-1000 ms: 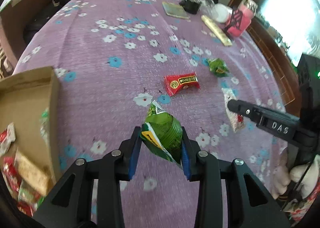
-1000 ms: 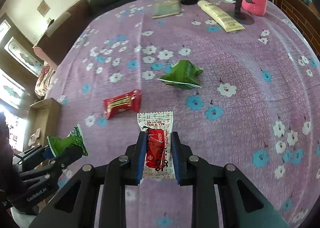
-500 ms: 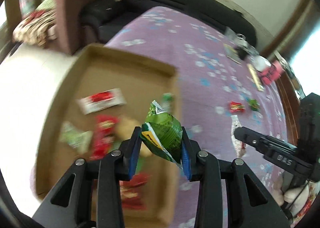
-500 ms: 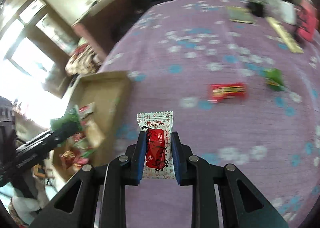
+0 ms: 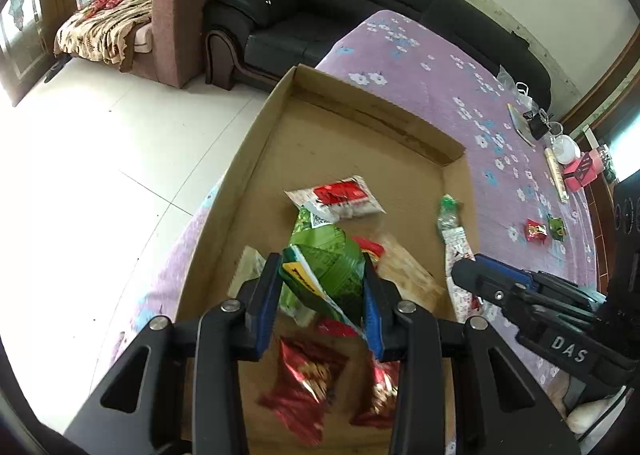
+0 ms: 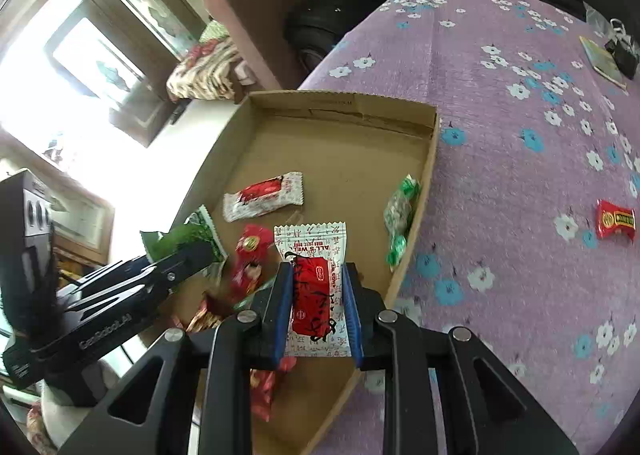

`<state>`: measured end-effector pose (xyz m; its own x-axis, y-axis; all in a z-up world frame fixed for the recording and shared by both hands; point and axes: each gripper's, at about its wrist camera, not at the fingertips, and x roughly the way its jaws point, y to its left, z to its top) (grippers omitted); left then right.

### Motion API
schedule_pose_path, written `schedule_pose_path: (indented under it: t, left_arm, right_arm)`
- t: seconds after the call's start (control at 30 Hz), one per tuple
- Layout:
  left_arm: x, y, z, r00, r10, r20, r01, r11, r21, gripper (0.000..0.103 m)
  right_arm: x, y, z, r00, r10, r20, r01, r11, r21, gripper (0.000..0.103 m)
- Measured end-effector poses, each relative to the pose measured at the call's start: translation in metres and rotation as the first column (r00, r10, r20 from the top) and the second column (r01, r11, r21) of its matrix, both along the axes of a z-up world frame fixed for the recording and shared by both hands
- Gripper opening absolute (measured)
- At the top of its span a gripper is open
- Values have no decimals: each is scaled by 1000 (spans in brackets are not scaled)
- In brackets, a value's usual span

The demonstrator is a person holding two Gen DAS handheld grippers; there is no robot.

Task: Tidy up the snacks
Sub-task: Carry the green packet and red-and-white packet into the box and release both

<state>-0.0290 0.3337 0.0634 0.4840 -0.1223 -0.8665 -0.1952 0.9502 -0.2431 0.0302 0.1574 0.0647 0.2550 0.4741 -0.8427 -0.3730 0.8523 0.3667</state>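
Left gripper (image 5: 322,295): blue-padded fingers (image 5: 267,295) closed onto a puffy green snack packet (image 5: 324,267), held above the cardboard box (image 5: 224,195). The same gripper shows from the side in the right wrist view (image 6: 176,259), green packet (image 6: 188,237) sticking out past its tips.

Right gripper (image 6: 316,301): fingers (image 6: 282,301) pinched nearly together on a flat white-and-red sachet (image 6: 314,279), its printed top edge standing free above the tips. It hangs over the near right part of the box (image 6: 340,103), close to the right wall. In the left wrist view this gripper (image 5: 466,275) comes in from the right with the sachet (image 5: 458,251) in its tips.

Cardboard box: shallow, open-topped, at the edge of the tabletop (image 6: 520,135), which carries a purple flowered cloth.

Contents of box:
- white wrapper with red panel (image 6: 264,195), lying flat mid-floor
- green-and-white twisted sweet wrapper (image 6: 400,211), leaning against the right wall
- red foil packets (image 5: 304,387) at the near end, blurred
- pale tan wrapper (image 5: 404,275), partly behind the left gripper

Loose on the cloth, well apart from the box:
- red snack bar (image 6: 614,221)
- small green packet (image 5: 557,227) just beside the red bar (image 5: 535,230)

Far end of tabletop: pink object (image 5: 582,171) and a few small items, too small to identify.
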Motion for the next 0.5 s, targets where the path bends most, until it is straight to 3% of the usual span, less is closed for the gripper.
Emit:
schedule_pose_path:
  t: [0.17, 0.23, 0.5]
  left_arm:
    - [7, 6, -3, 1000, -16, 4, 16, 1000, -19, 44]
    - [6, 7, 1, 1000, -24, 17, 25, 1000, -13, 56]
    - [-9, 6, 31, 997, -57, 61, 58, 998, -23, 64]
  right_arm:
    - [11, 13, -11, 1000, -22, 12, 23, 999, -49, 27]
    - [14, 18, -12, 999, -25, 38, 28, 997, -71, 29]
    - [15, 20, 7, 995, -47, 88, 57, 992, -111, 30]
